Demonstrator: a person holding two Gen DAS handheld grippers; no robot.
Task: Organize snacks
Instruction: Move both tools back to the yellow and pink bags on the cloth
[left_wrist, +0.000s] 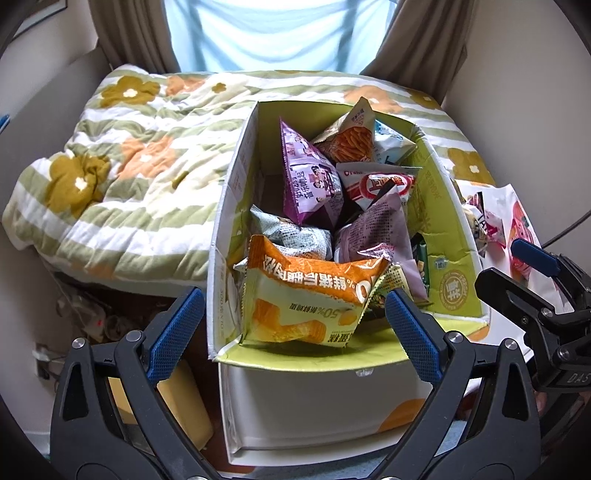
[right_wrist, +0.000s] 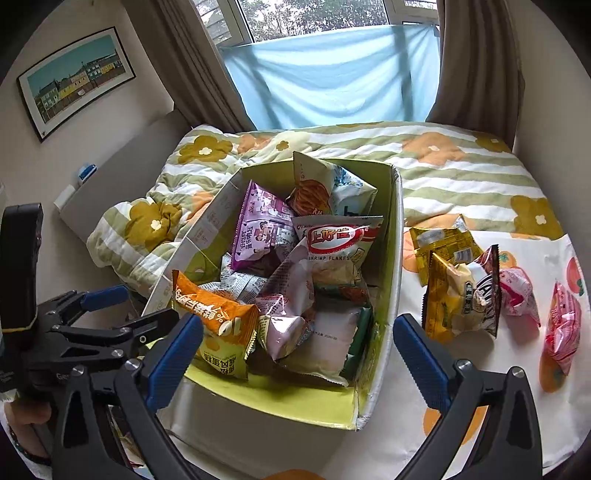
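Open green-lined cardboard box (right_wrist: 384, 258) heaped with snack bags, orange bag (left_wrist: 306, 295) foremost, loose packets (right_wrist: 461, 291) beside it

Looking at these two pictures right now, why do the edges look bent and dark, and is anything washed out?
Both views are fisheye: black corners, walls bowing. Left wrist view: the blue cloth over the window is overexposed, nearly white. Right wrist view: it keeps its colour, while the pink packet in the box shows glare.
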